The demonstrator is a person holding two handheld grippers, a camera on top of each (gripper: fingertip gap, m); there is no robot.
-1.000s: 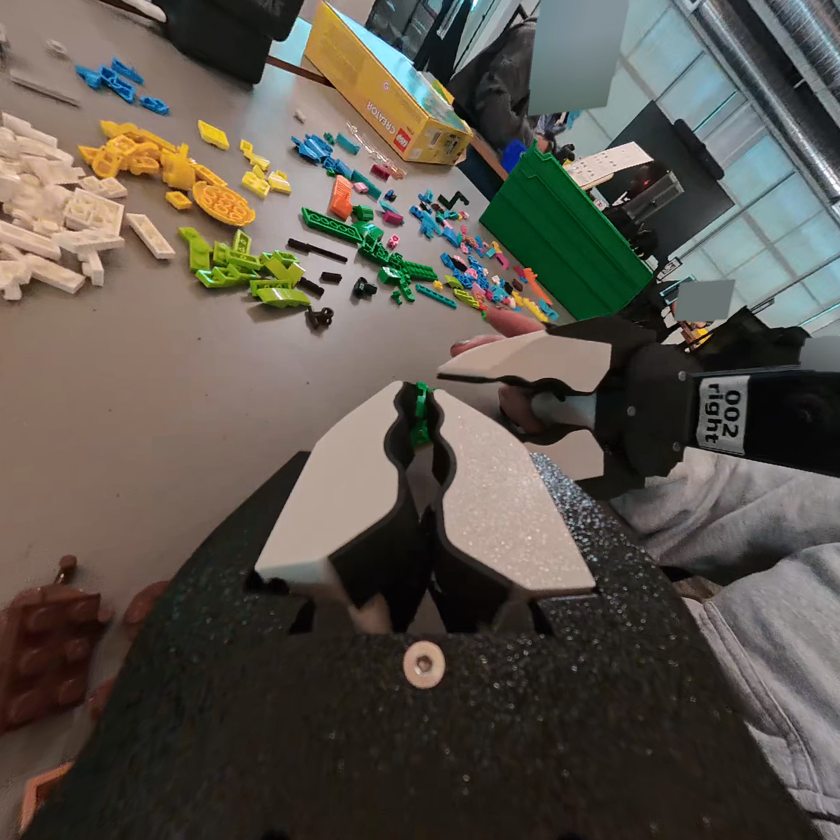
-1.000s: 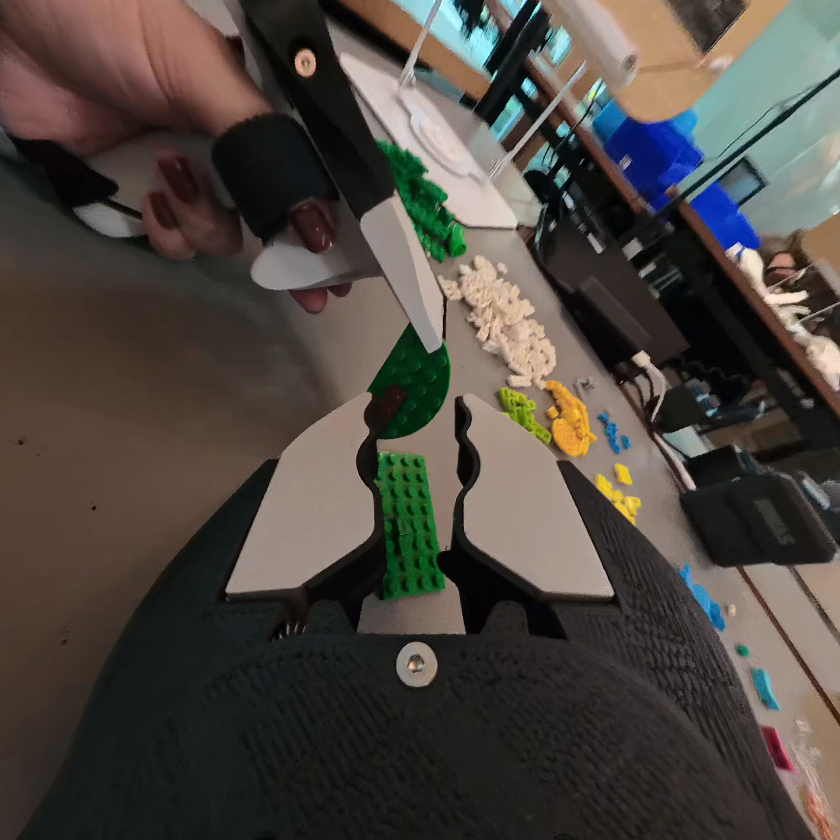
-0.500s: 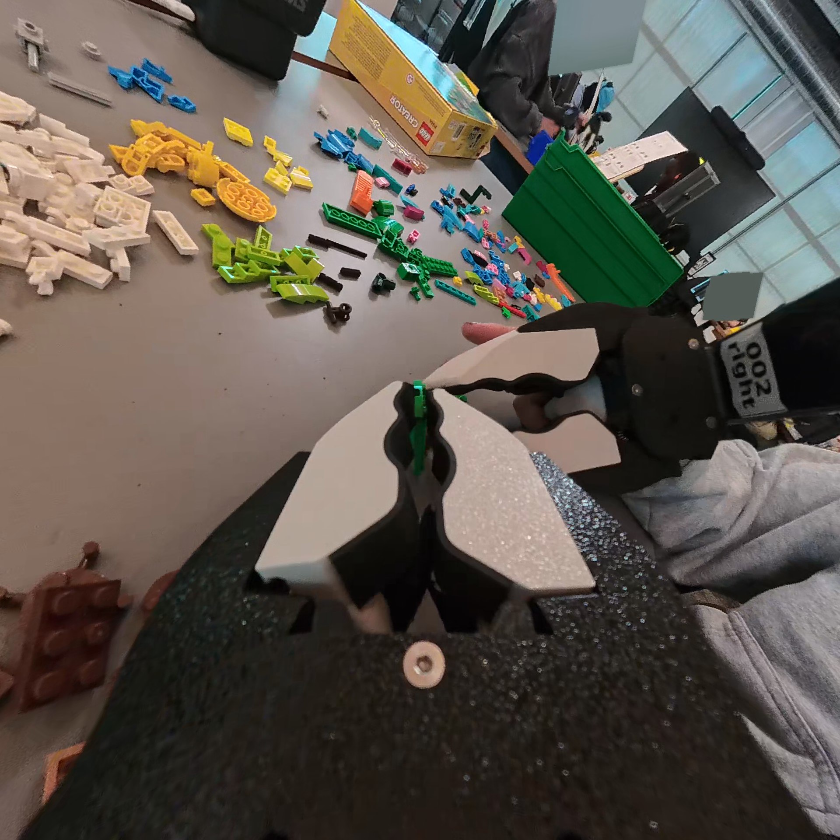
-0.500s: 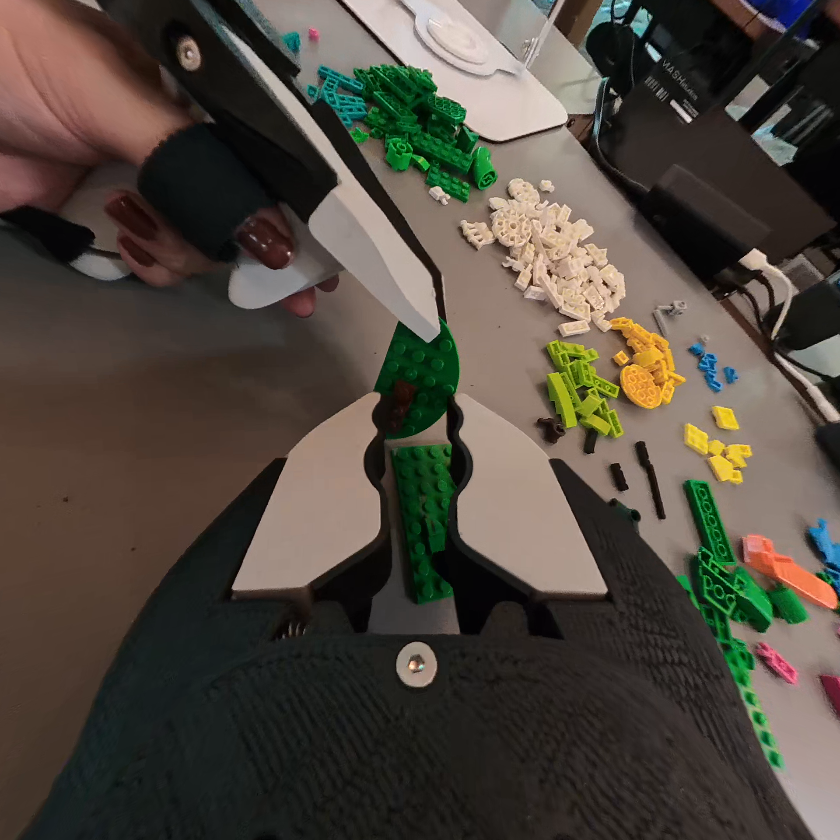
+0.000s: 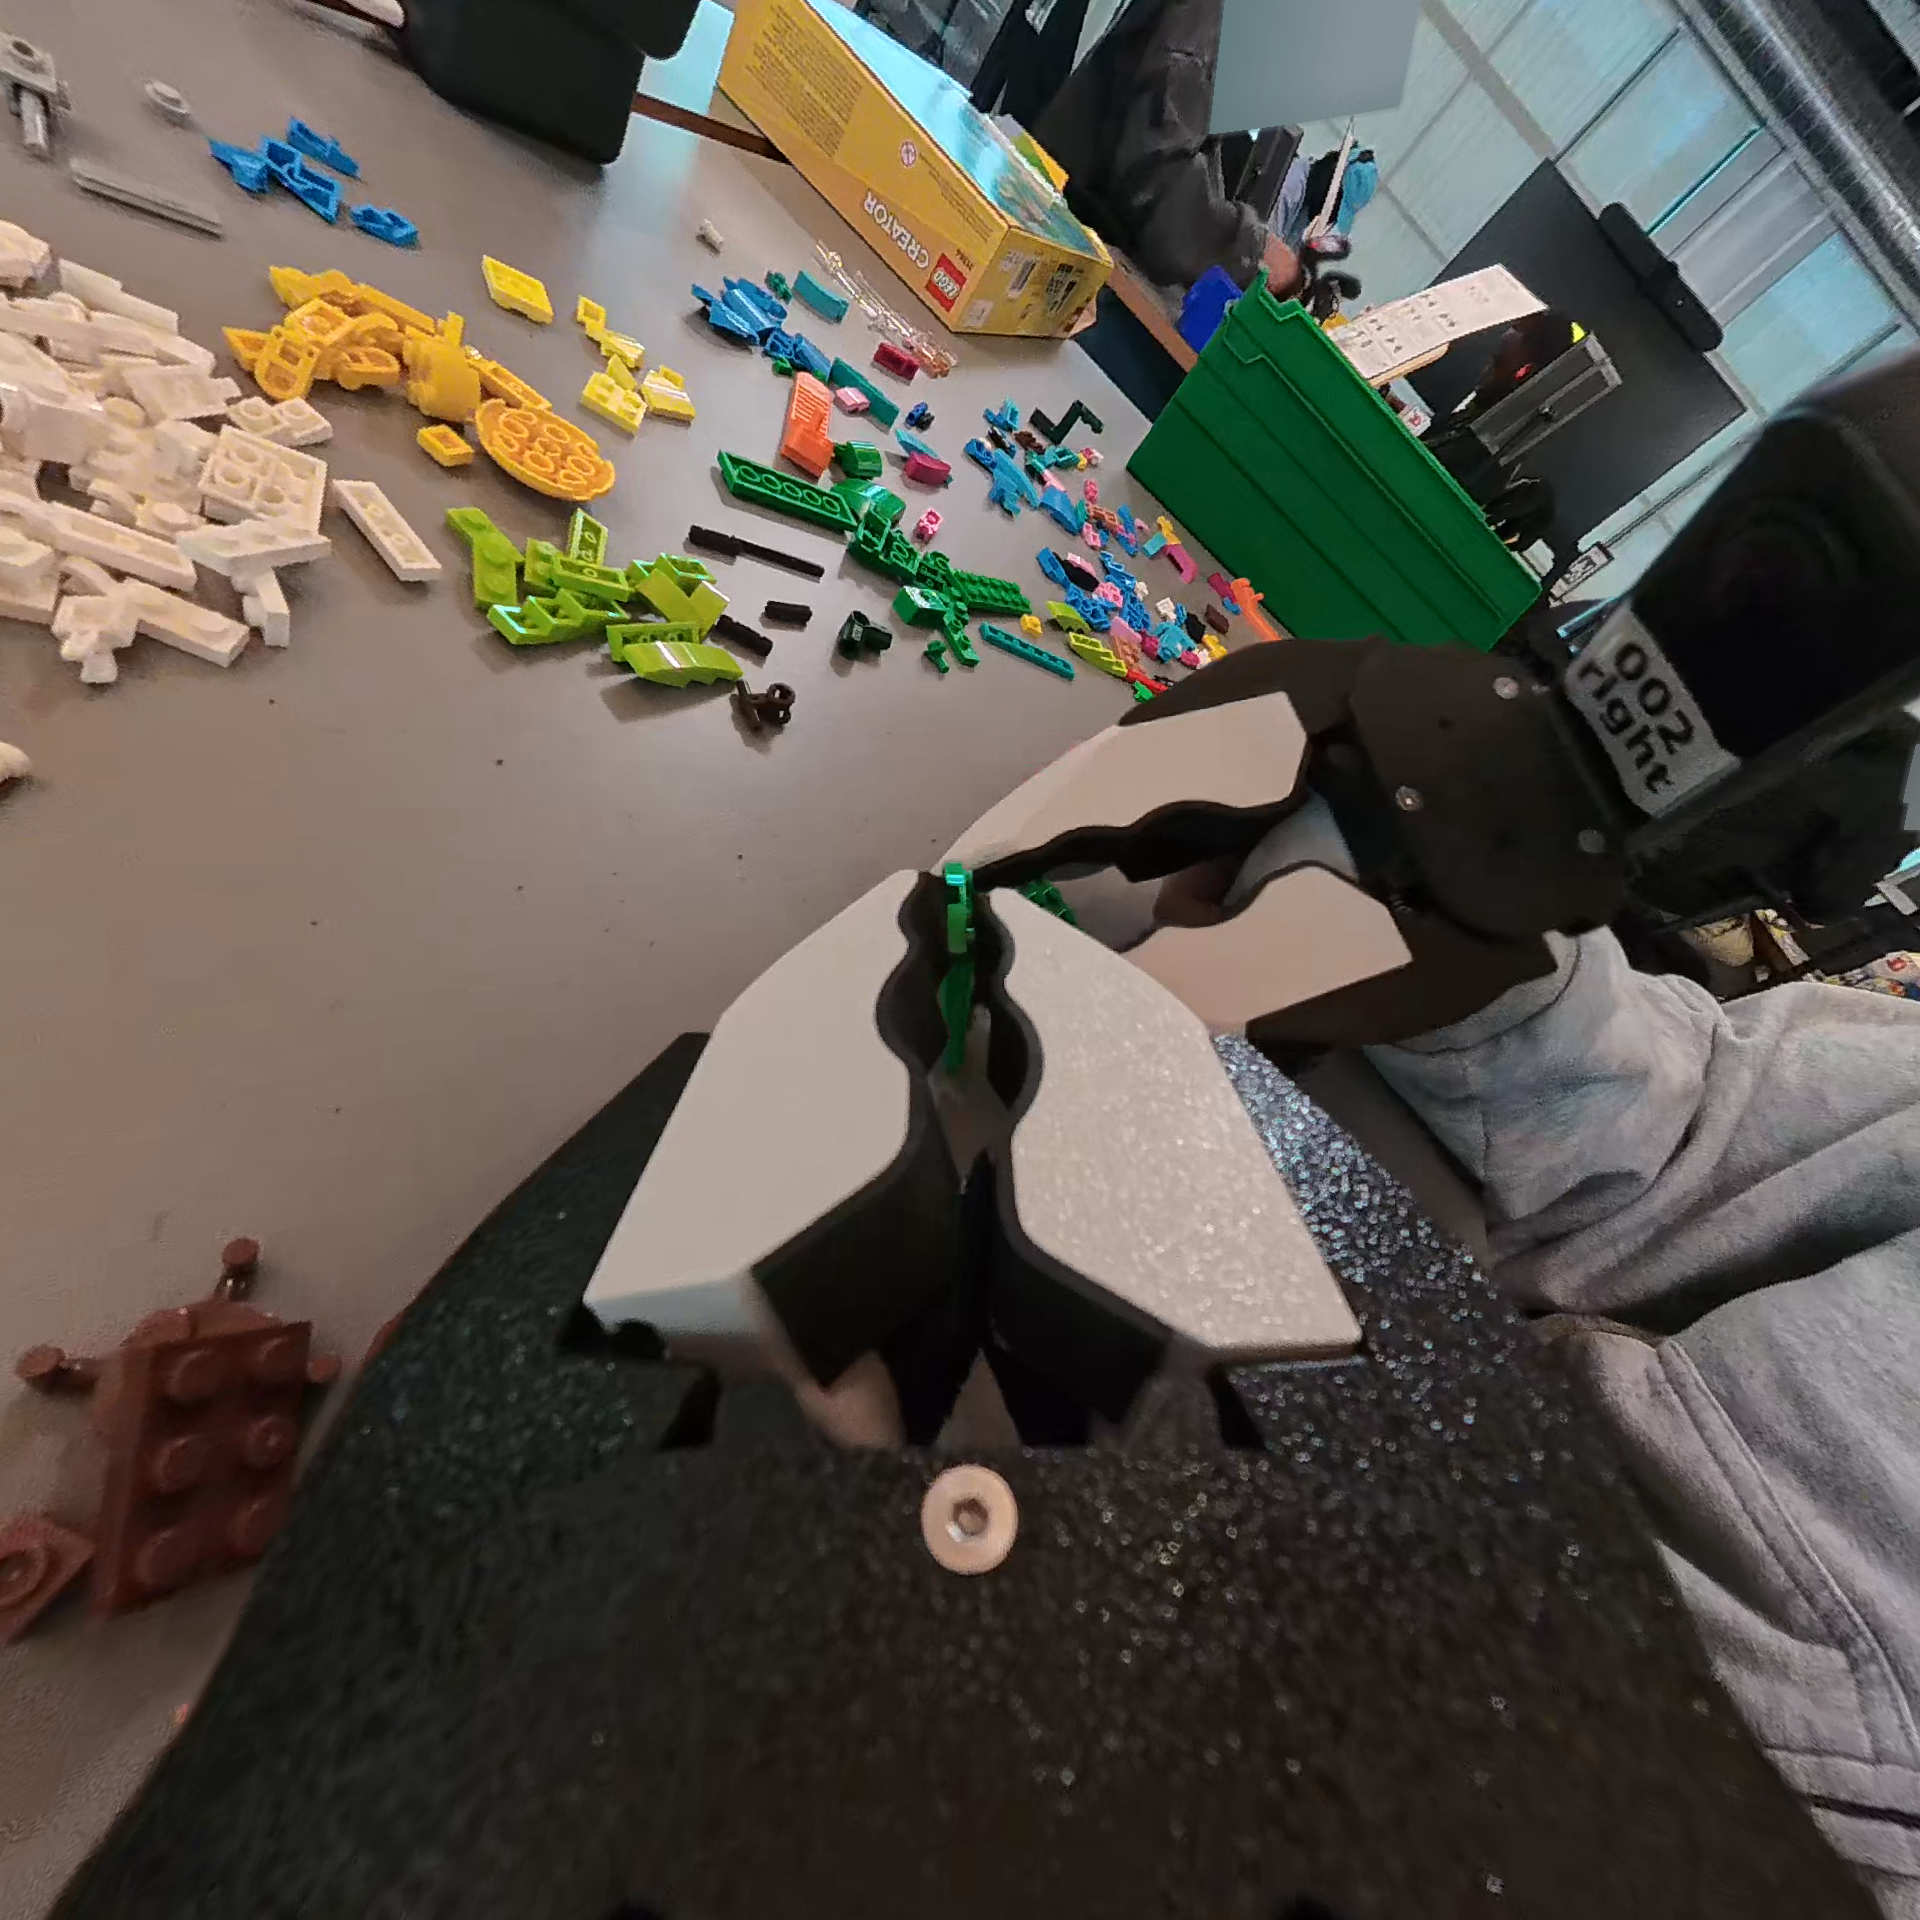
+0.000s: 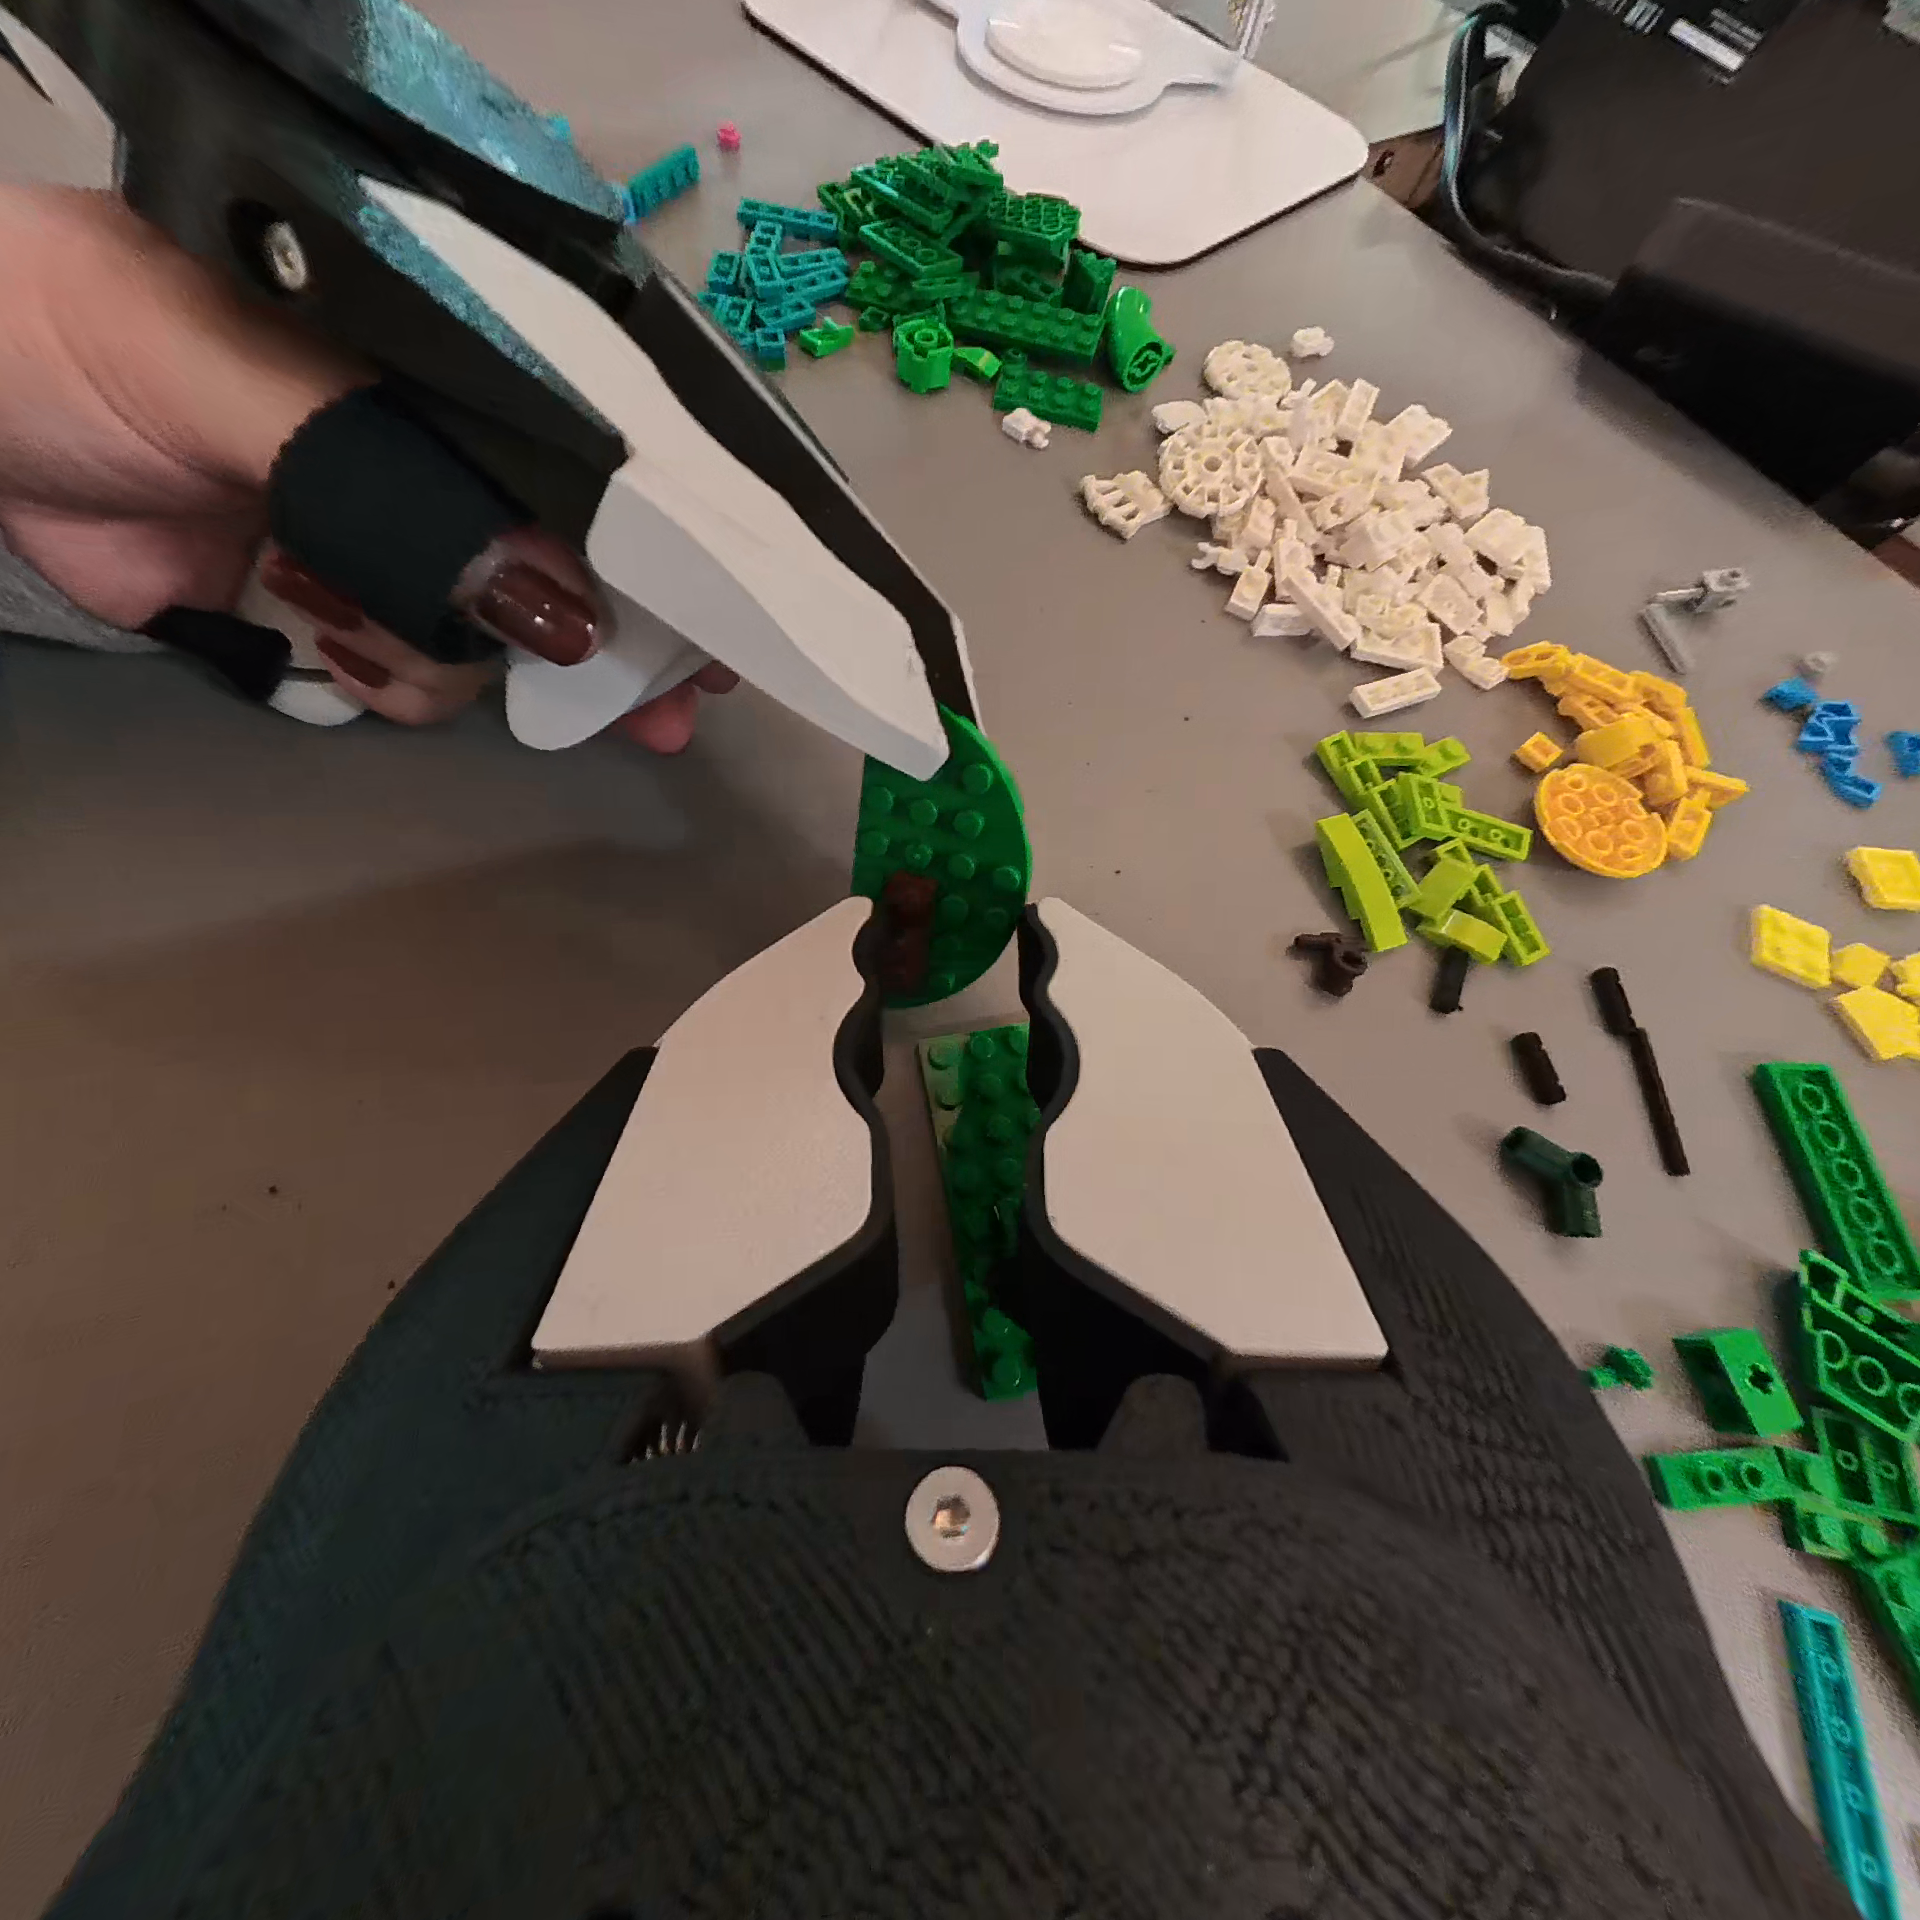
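My left gripper [image 5: 956, 904] is shut on a round green studded plate [image 5: 954, 977], which shows edge-on between its pads. In the right wrist view the left gripper's fingers [image 6: 790, 623] pinch that plate's upper rim [image 6: 951, 831], studs facing my right camera. A small brown piece [image 6: 906, 925] sits on its lower left. My right gripper [image 6: 948, 914] is shut on a green rectangular plate [image 6: 987, 1174] lying lengthwise between its fingers. Its fingertips stand at the round plate's lower rim. It also shows in the left wrist view [image 5: 1049, 894], coming in from the right.
The grey table [image 6: 312, 1039] holds sorted brick piles: dark green [image 6: 977, 281], white [image 6: 1340, 530], lime [image 6: 1423, 842], yellow-orange [image 6: 1621, 769]. Brown pieces [image 5: 197, 1434] lie near left. A yellow box [image 5: 914, 177] and green bin [image 5: 1320, 499] stand far off. A grey sleeve [image 5: 1662, 1143] is at right. My two grippers' fingertips are within a few centimetres of each other.
My right jaws narrowed onto the green rectangular plate, which has stayed between them as the gripper swung and tilted down by the round plate. My left gripper kept its hold.
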